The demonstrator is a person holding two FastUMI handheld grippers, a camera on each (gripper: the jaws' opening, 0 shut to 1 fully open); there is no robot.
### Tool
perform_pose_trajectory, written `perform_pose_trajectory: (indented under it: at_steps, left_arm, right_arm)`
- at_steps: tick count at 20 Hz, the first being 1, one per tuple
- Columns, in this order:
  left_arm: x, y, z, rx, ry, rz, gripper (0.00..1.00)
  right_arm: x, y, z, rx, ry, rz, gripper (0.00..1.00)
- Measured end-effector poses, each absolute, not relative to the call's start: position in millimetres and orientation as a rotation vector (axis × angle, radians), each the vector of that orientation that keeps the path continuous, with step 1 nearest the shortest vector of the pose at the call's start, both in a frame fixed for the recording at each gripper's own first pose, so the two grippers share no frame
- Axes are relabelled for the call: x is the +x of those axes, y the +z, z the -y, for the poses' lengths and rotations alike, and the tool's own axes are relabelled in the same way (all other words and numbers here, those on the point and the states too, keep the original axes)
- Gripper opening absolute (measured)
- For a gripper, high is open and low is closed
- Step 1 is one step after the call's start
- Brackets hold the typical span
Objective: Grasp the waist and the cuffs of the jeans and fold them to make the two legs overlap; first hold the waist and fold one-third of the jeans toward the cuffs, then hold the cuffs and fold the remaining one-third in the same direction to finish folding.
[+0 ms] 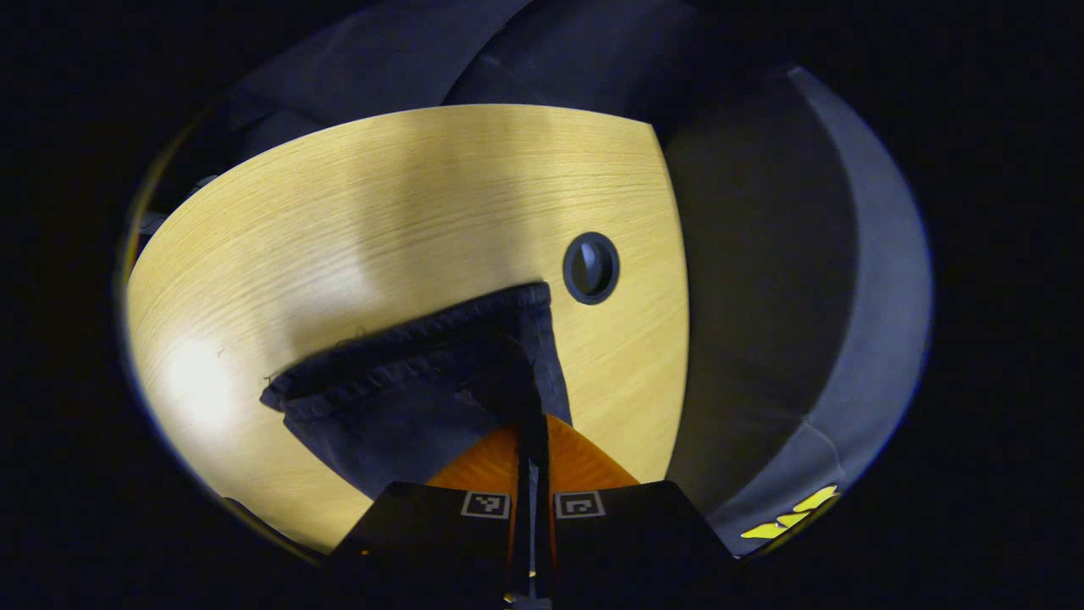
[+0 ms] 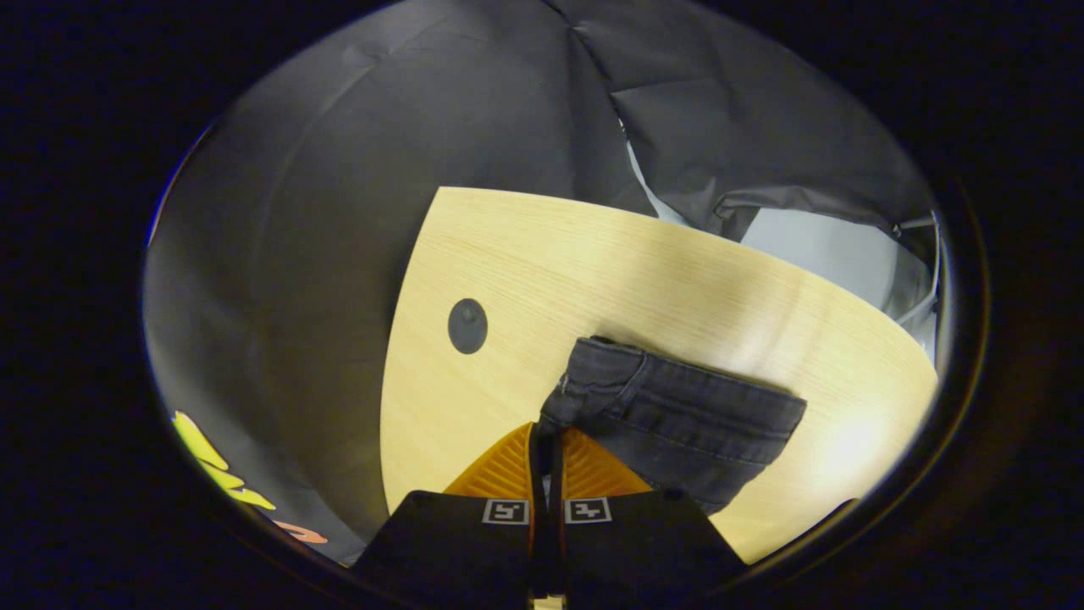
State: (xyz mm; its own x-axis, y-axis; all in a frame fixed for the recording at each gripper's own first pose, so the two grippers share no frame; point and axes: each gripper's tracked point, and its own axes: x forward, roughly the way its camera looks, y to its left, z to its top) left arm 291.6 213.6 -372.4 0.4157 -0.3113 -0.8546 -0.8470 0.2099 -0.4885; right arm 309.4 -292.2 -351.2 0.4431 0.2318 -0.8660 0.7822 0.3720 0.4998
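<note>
Dark blue-black jeans hang from both grippers above a light wooden table. In the left gripper view, my left gripper is shut on a fold of the jeans, whose stitched hem edge runs up and to the right. In the right gripper view, my right gripper is shut on the corner of the jeans' waistband, with the seamed denim spreading to the right of the orange fingers.
The wooden table has a round dark cable hole near its edge, seen also as a grey disc. Black booth cloth surrounds the table, and the tabletop edge drops off close to both grippers.
</note>
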Motion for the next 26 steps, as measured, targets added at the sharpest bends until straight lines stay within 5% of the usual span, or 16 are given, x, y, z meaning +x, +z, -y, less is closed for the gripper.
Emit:
perform_pose_trajectory:
  at_steps: [2, 5, 6, 9, 10, 11, 16, 22, 26]
  left_arm:
    - [291.8, -373.3, -212.3, -1.362, 0.531, -1.134, 0.07]
    - [294.8, -370.1, -210.5, -1.326, 0.518, -1.129, 0.25]
    - [295.5, -368.1, -206.1, -1.298, 0.499, -1.128, 0.22]
    - [296.5, -352.7, -209.3, -1.145, 0.504, -1.137, 0.99]
    - [295.9, -343.3, -211.7, -1.103, 0.506, -1.128, 0.99]
    - [295.5, -332.3, -212.6, -1.069, 0.508, -1.109, 0.99]
    - [290.2, -232.5, -194.3, -0.766, 0.404, -0.955, 1.00]
    - [258.4, -76.1, -143.7, -0.336, 0.221, -0.513, 0.99]
    - [213.8, -17.4, -105.2, -0.193, 0.155, -0.257, 0.99]
  right_arm:
    - [313.3, -353.8, 293.0, 1.142, -0.441, -1.084, 0.02]
    - [318.0, -350.1, 290.4, 1.086, -0.418, -1.051, 0.24]
    - [317.3, -350.7, 288.1, 1.056, -0.411, -1.047, 0.27]
    - [312.5, -342.7, 288.5, 0.983, -0.389, -1.032, 0.66]
    - [313.5, -335.2, 288.4, 0.969, -0.382, -1.005, 0.81]
    - [311.4, -325.3, 289.2, 0.938, -0.372, -0.979, 0.75]
    - [285.1, -241.8, 293.7, 0.615, -0.285, -0.731, 0.85]
    - [213.3, -104.3, 257.7, 0.239, -0.140, -0.326, 0.86]
    - [136.5, -74.7, 221.7, 0.203, -0.080, -0.232, 0.85]
